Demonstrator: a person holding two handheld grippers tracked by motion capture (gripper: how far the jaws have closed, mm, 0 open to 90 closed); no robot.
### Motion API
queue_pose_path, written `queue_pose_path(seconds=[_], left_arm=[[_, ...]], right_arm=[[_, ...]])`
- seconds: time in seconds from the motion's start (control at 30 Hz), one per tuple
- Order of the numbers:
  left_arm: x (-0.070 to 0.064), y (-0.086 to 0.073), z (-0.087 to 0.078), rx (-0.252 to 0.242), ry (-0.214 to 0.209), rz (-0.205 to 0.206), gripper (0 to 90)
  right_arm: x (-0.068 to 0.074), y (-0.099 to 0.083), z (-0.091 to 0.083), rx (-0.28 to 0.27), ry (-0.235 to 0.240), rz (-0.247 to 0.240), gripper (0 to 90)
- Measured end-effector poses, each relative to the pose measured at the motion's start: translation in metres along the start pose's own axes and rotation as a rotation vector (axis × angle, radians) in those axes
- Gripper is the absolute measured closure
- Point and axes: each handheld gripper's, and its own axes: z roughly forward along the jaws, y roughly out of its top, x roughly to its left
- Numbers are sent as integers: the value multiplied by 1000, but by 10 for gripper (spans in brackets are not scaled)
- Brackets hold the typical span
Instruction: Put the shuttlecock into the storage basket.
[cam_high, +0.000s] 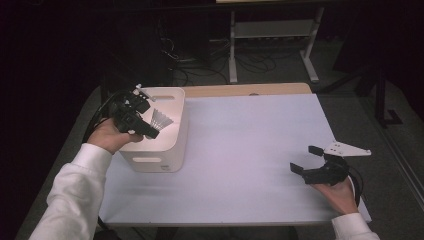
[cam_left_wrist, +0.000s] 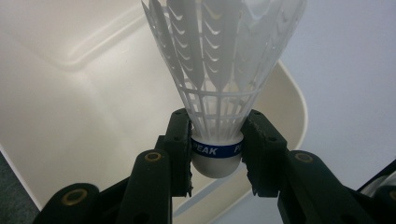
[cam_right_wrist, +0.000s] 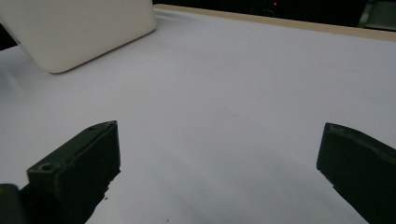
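A white plastic shuttlecock (cam_left_wrist: 219, 79) with a blue band reading "PEAK" sits between the jaws of my left gripper (cam_left_wrist: 217, 149), which is shut on its cork base. In the high view that left gripper (cam_high: 150, 129) holds the shuttlecock (cam_high: 161, 120) over the open top of a cream bin (cam_high: 172, 145) at the table's left. The bin's inside (cam_left_wrist: 93, 102) lies below the skirt. My right gripper (cam_high: 306, 159) rests near the table's right front, open, with nothing between its jaws (cam_right_wrist: 215, 168).
A white sheet (cam_high: 250, 145) covers the tabletop; a strip of wood edge (cam_high: 250, 90) shows at the back. The bin's corner (cam_right_wrist: 84, 32) stands far off in the right gripper view. Dark floor, cables and a desk frame (cam_high: 270, 45) lie beyond.
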Motion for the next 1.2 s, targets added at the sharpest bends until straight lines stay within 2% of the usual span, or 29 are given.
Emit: queue_pose_path(seconds=[0.13, 0.3, 0.37, 0.43, 0.47, 0.97, 1.17, 1.2], left_arm=[[0, -2, 2, 10, -2, 6, 650], [2, -4, 5, 1, -5, -5, 650], [2, -5, 6, -4, 2, -7, 649], [2, -6, 8, -14, -9, -20, 649], [3, -6, 9, -5, -5, -11, 649], [10, -10, 21, 0, -2, -38, 648], [12, -11, 27, 14, -9, -24, 646], [12, -11, 29, 11, -10, -34, 646]], right_arm=[[0, 0, 0, -1, -1, -3, 0], [0, 0, 2, 15, -1, 1, 0], [-1, 0, 1, 6, -3, -2, 0], [-1, 0, 1, 6, -3, 1, 0], [-1, 0, 1, 8, -3, 5, 0], [-1, -1, 2, 12, -3, 0, 0], [-1, -1, 2, 13, 0, 1, 0], [-1, -1, 2, 13, -1, 1, 0]])
